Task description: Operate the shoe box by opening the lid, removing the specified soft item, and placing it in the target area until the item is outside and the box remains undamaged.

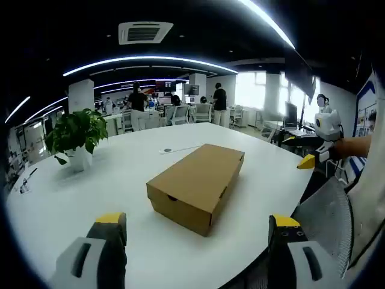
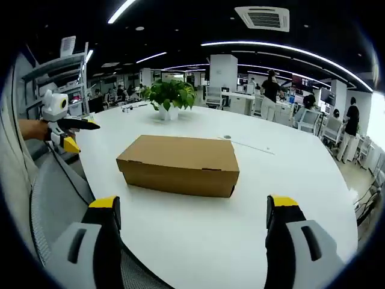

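Observation:
A closed brown cardboard shoe box (image 1: 197, 184) (image 2: 180, 164) lies on the white round table (image 1: 120, 162) (image 2: 289, 180), lid down. My left gripper (image 1: 198, 226) is open, its yellow-tipped jaws spread wide just short of the box's near corner. My right gripper (image 2: 191, 208) is open too, held off the long side of the box with nothing between its jaws. The right gripper (image 1: 319, 147) comes into the left gripper view at the right edge, held by a hand. At the left edge of the right gripper view the left gripper (image 2: 63, 129) appears the same way.
A potted green plant (image 1: 75, 135) (image 2: 170, 96) stands on the table beyond the box. A thin cable with a small disc (image 1: 177, 149) (image 2: 246, 143) lies near it. A mesh chair back (image 1: 328, 214) (image 2: 57, 198) sits at the table edge. People and desks fill the office behind.

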Demonstrator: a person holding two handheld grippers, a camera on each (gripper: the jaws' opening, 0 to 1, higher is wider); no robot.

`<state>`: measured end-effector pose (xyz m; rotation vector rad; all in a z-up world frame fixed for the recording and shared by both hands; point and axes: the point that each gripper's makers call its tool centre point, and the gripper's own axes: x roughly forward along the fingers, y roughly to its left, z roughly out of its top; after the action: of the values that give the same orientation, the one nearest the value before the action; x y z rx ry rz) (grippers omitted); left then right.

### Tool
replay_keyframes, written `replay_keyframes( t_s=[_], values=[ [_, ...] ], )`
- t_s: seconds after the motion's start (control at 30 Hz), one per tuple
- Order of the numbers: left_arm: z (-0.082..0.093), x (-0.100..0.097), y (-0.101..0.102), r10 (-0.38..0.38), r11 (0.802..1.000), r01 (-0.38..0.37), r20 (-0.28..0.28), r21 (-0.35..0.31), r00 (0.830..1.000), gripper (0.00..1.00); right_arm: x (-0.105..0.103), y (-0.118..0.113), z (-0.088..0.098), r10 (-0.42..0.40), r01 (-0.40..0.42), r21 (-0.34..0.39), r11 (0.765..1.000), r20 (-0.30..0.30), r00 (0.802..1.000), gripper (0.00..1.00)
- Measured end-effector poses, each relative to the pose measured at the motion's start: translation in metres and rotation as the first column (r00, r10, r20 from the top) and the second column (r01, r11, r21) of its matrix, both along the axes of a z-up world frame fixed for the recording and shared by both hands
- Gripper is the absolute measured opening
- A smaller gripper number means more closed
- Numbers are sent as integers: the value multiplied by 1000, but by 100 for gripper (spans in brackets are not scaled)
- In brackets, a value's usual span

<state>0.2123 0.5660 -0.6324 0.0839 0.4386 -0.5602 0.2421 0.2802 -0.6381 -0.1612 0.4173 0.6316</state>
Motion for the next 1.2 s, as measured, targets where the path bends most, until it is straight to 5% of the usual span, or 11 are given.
replay_keyframes(
  t_s=[1.2],
  values=[
    [-1,-1,-2,3,1000,-3,2,0,1000,99,-1,0,2,18,-18,0,1000,7,1000,96]
  ],
)
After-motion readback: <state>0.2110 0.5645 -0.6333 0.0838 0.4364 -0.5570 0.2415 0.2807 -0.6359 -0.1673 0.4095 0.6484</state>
